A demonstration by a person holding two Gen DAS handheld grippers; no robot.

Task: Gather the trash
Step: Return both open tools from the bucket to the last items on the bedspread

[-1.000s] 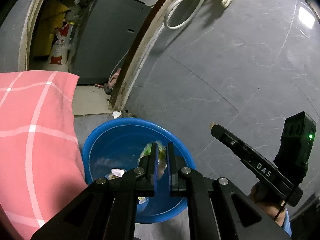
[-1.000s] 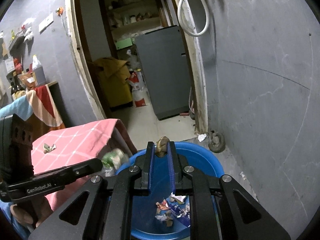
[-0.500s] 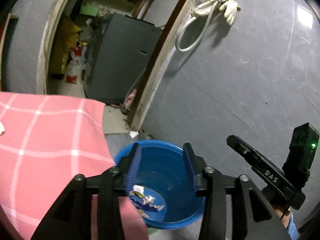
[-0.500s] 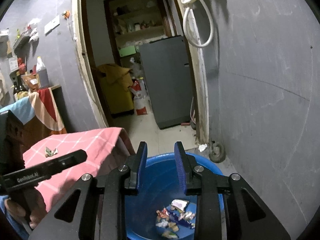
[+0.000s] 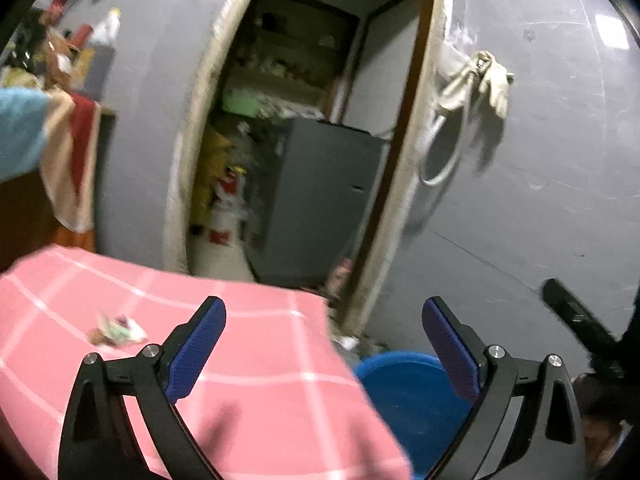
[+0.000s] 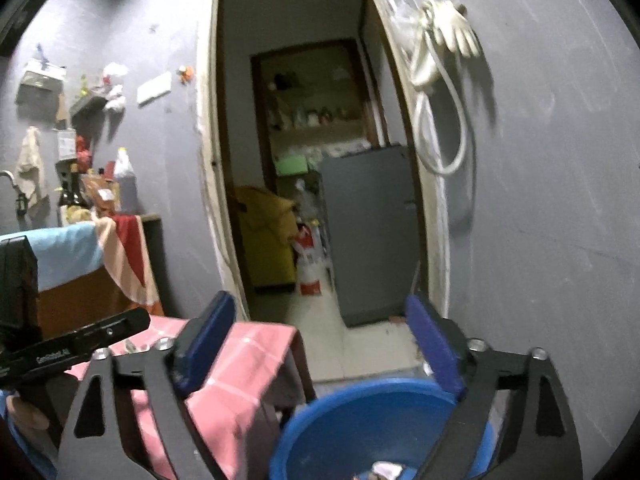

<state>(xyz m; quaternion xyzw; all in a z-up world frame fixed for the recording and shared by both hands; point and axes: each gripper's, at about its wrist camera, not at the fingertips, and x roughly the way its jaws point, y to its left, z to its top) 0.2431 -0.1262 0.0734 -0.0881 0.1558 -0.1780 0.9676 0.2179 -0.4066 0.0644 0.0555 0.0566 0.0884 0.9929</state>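
Observation:
My left gripper (image 5: 323,308) has its jaws opening wide with nothing between them; it hangs over the corner of the pink checked tablecloth (image 5: 256,392). A crumpled green and white wrapper (image 5: 116,330) lies on that cloth, to the left of the left fingertip. The blue basin (image 5: 400,388) stands on the floor beside the table. My right gripper (image 6: 320,304) is above the blue basin (image 6: 360,420), jaws also opening and empty. Scraps of trash (image 6: 386,470) show at the basin's bottom. Each gripper appears in the other's view, the left gripper (image 6: 80,344) and the right gripper (image 5: 576,320).
A doorway straight ahead leads to a back room with a grey fridge (image 6: 368,232) and a yellow bin (image 6: 264,240). A white hose and glove (image 6: 440,60) hang on the grey wall at right. A cluttered counter with draped cloths (image 6: 100,248) stands at left.
Both grippers went from shut on trash over the basin to wide open and empty. Both views lifted and tilted up; the left one swung left over the pink cloth.

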